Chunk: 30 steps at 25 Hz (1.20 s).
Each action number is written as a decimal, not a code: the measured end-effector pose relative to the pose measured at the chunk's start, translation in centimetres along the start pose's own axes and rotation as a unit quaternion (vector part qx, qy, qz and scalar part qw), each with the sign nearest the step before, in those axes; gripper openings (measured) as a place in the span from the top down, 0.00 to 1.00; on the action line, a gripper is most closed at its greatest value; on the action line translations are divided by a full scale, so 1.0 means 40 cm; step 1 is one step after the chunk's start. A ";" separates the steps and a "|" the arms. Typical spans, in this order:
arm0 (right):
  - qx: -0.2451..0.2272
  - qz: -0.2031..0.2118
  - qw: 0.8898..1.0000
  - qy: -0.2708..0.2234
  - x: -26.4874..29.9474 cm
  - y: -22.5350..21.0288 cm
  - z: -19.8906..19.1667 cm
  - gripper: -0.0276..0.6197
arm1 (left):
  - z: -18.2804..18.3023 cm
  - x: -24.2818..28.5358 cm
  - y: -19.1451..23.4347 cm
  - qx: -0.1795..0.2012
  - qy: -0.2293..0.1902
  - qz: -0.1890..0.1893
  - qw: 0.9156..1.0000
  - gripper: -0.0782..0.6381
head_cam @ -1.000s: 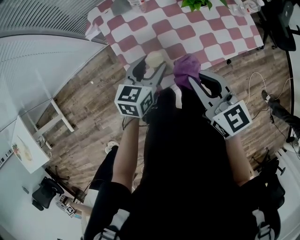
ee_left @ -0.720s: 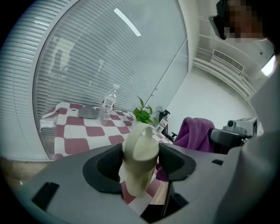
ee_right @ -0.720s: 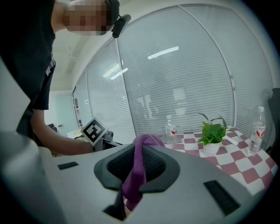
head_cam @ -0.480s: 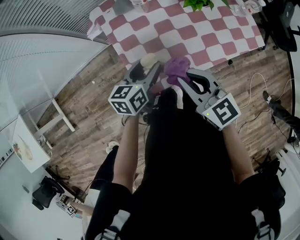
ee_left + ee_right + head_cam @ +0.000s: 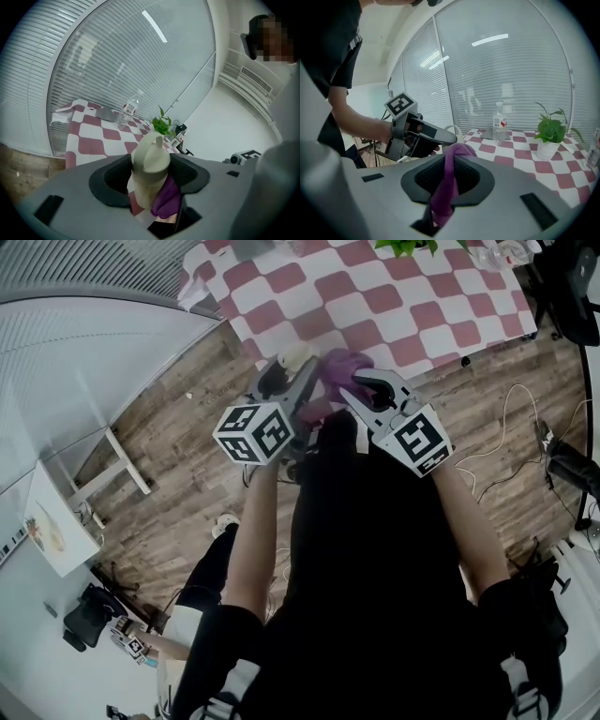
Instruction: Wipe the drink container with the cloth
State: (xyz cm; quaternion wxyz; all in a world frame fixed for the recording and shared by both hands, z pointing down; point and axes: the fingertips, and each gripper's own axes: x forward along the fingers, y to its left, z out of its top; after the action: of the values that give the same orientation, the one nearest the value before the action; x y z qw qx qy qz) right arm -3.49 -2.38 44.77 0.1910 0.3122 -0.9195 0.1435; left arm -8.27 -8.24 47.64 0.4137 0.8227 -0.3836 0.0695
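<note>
Head view, looking steeply down: both grippers are held out in front of a person in dark clothing, above a wooden floor (image 5: 169, 427) at the near edge of a tabletop (image 5: 394, 296) covered in red and white checks. The left gripper (image 5: 292, 376) is closed around a cream drink container (image 5: 298, 354). The right gripper (image 5: 361, 388) is clamped on a purple cloth (image 5: 342, 367), which is bunched just beside the container. Both are held in the air, off the tabletop.

Left gripper view: the drink container (image 5: 151, 161) is shown upright between the dark fingers (image 5: 112, 176), which are pressed against its sides. A looped handle is seen on its lid. The cloth (image 5: 167, 197) is pressed against the container's lower right side. Behind it, a clear water bottle (image 5: 129, 108) and a potted plant (image 5: 162, 123) are set on the tabletop (image 5: 89, 136), in front of white window blinds (image 5: 117, 56).

Right gripper view: the fingers (image 5: 424, 180) are nearly together, with a fold of the cloth (image 5: 451, 180) pinched between them and its end hanging below. Just beyond, the left gripper (image 5: 417, 136) is seen held by a bare arm (image 5: 356, 119), with only the container's handle visible past it. The water bottle (image 5: 499, 122) and potted plant (image 5: 551, 133) are seen on the tabletop (image 5: 520, 159) to the right.
</note>
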 end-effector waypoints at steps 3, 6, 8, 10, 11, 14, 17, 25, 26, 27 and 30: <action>-0.015 0.003 1.000 0.011 0.027 -0.003 -0.019 0.87 | -0.002 -0.006 0.008 -0.007 -0.001 0.002 1.000 0.51; -0.027 0.005 0.999 0.017 0.051 -0.005 -0.031 0.87 | -0.002 -0.009 0.012 -0.010 -0.001 0.003 1.000 0.51; -0.032 0.006 0.999 0.021 0.065 -0.004 -0.040 0.87 | -0.003 -0.008 0.013 -0.010 0.000 0.004 1.000 0.51; -0.033 0.007 0.999 0.025 0.076 -0.003 -0.048 0.86 | -0.003 -0.008 0.016 -0.012 0.001 0.005 1.000 0.51; -0.032 0.007 0.999 0.026 0.080 -0.003 -0.051 0.86 | -0.003 -0.008 0.017 -0.014 0.002 0.006 1.000 0.51; -0.030 0.005 0.999 0.027 0.090 -0.003 -0.063 0.85 | -0.002 -0.009 0.025 -0.020 0.000 0.008 1.000 0.51; -0.049 0.004 0.998 0.039 0.094 -0.002 -0.086 0.85 | -0.001 -0.011 0.033 -0.024 -0.001 0.008 1.000 0.51; -0.082 0.005 0.992 0.091 0.093 -0.010 -0.177 0.81 | 0.007 -0.004 0.052 -0.033 -0.001 0.014 0.999 0.51; -0.081 0.004 0.992 0.097 0.093 -0.013 -0.191 0.80 | 0.007 -0.004 0.055 -0.035 -0.002 0.015 0.999 0.51; -0.080 0.003 0.991 0.104 0.092 -0.016 -0.204 0.79 | 0.007 -0.003 0.057 -0.036 -0.004 0.015 0.999 0.51; -0.078 -0.002 0.990 0.118 0.091 -0.027 -0.235 0.77 | 0.008 -0.003 0.062 -0.037 -0.006 0.016 0.999 0.51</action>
State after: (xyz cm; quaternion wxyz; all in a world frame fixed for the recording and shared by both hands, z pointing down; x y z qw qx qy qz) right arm -3.03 -1.49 54.87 0.3225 0.2788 -0.8982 0.1072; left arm -10.14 -9.31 48.94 0.4402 0.8012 -0.4014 0.0568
